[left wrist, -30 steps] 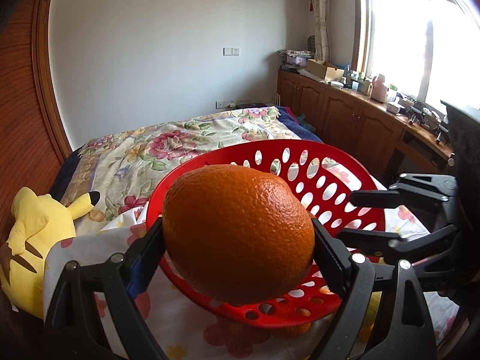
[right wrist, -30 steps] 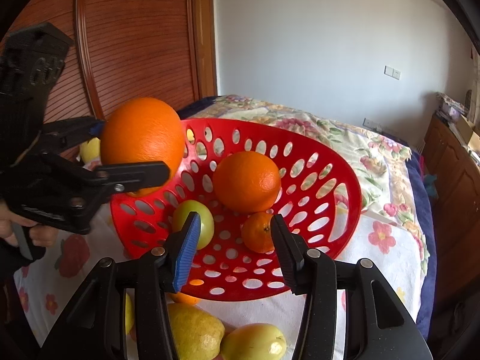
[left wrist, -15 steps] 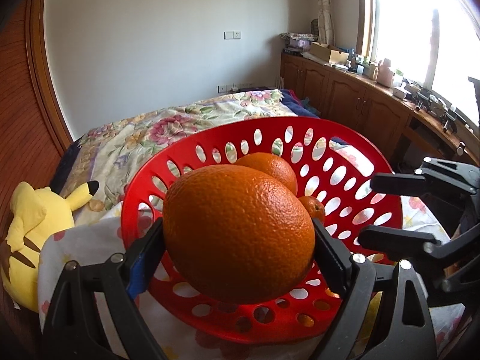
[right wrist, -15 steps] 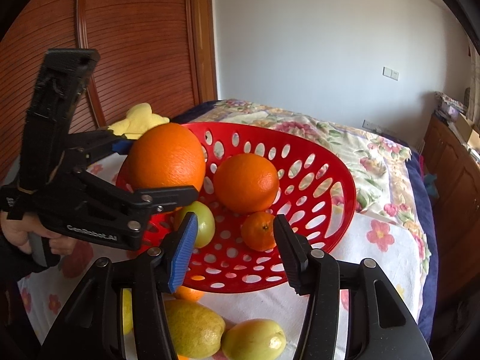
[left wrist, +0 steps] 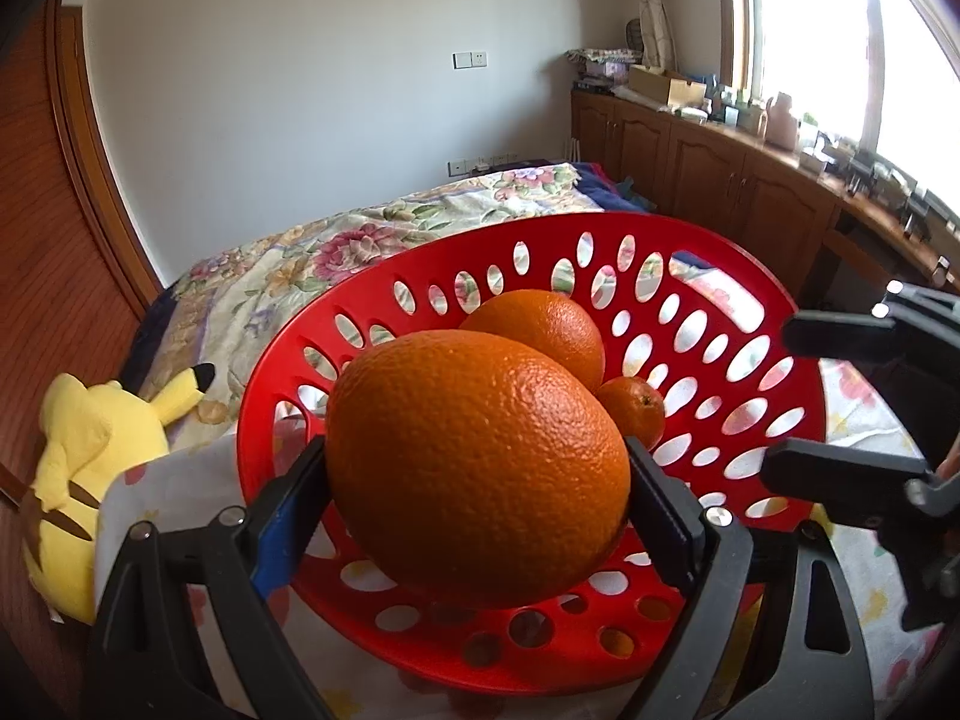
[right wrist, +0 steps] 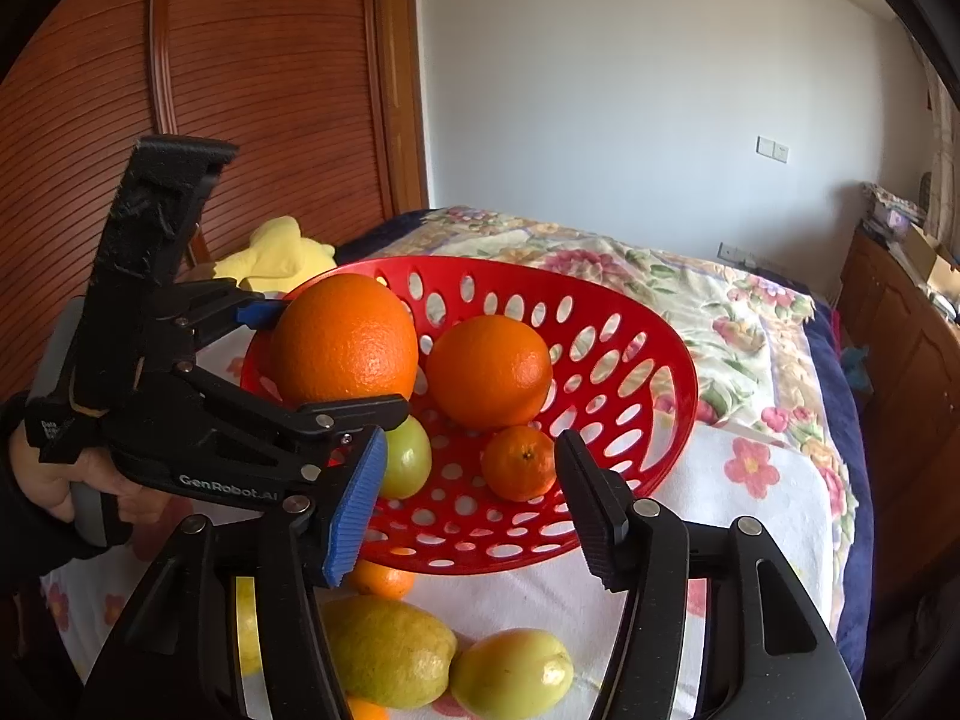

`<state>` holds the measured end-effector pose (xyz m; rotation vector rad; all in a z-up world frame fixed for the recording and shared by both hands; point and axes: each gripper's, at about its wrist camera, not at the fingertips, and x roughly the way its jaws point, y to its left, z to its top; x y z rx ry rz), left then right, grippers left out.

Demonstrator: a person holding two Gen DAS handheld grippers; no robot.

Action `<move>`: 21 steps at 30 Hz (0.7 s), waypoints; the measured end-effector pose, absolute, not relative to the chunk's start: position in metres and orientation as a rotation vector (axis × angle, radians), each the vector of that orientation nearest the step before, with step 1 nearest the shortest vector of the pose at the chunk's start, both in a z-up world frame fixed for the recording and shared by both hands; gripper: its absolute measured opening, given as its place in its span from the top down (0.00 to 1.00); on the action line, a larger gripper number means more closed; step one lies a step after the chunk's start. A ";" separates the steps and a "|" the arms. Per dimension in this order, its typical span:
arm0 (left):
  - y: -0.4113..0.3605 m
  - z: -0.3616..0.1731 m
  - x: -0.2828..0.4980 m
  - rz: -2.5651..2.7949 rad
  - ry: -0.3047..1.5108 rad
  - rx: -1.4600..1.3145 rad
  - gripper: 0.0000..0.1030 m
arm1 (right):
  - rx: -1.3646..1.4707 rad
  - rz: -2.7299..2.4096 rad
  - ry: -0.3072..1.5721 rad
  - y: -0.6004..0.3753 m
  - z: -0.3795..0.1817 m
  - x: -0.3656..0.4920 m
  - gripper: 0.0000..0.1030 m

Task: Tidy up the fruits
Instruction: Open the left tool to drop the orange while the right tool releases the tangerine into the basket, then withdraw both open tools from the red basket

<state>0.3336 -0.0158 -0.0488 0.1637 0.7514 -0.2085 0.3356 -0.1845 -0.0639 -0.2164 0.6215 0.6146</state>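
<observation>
Left gripper clamps the big orange at frame centre, over the red basket for dropping, while right gripper, empty, is opening.

In the left wrist view the big orange covers the middle of the red basket, all but the top of the second orange behind it, and most of the small mandarin. The yellow plush toy is cut off below by the tongs' frame.

In the right wrist view the green fruit in the basket is half hidden behind the blue pad. An orange fruit under the basket rim shows only a sliver. The left lemon is partly covered by the tongs' arm, and another orange piece is cut off by the lower edge.
</observation>
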 end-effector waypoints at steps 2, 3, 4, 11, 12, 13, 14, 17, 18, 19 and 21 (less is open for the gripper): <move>-0.012 -0.045 0.332 -0.201 0.722 0.146 0.11 | -0.209 0.612 0.621 -0.187 -0.063 0.335 0.37; -0.009 -0.039 0.330 -0.196 0.696 0.126 0.11 | -0.207 0.612 0.621 -0.187 -0.063 0.335 0.37; -0.007 -0.036 0.330 -0.199 0.685 0.113 0.11 | -0.206 0.611 0.620 -0.187 -0.063 0.334 0.37; -0.002 -0.022 0.320 -0.199 0.640 0.119 0.11 | -0.182 0.595 0.610 -0.196 -0.059 0.327 0.36; -0.001 -0.021 0.313 -0.200 0.633 0.115 0.11 | -0.176 0.592 0.608 -0.198 -0.058 0.325 0.36; -0.001 -0.021 0.309 -0.203 0.629 0.114 0.11 | -0.173 0.590 0.607 -0.198 -0.058 0.324 0.35; -0.001 -0.021 0.303 -0.207 0.623 0.111 0.11 | -0.168 0.587 0.605 -0.199 -0.057 0.321 0.35; -0.001 -0.018 0.286 -0.216 0.608 0.105 0.11 | -0.158 0.575 0.604 -0.202 -0.056 0.312 0.35; 0.000 -0.016 0.277 -0.217 0.598 0.099 0.11 | -0.153 0.572 0.605 -0.203 -0.056 0.309 0.35; 0.002 -0.015 0.271 -0.220 0.591 0.092 0.11 | -0.149 0.570 0.606 -0.205 -0.055 0.305 0.35; 0.005 -0.014 0.256 -0.225 0.579 0.075 0.11 | -0.141 0.557 0.606 -0.208 -0.056 0.296 0.35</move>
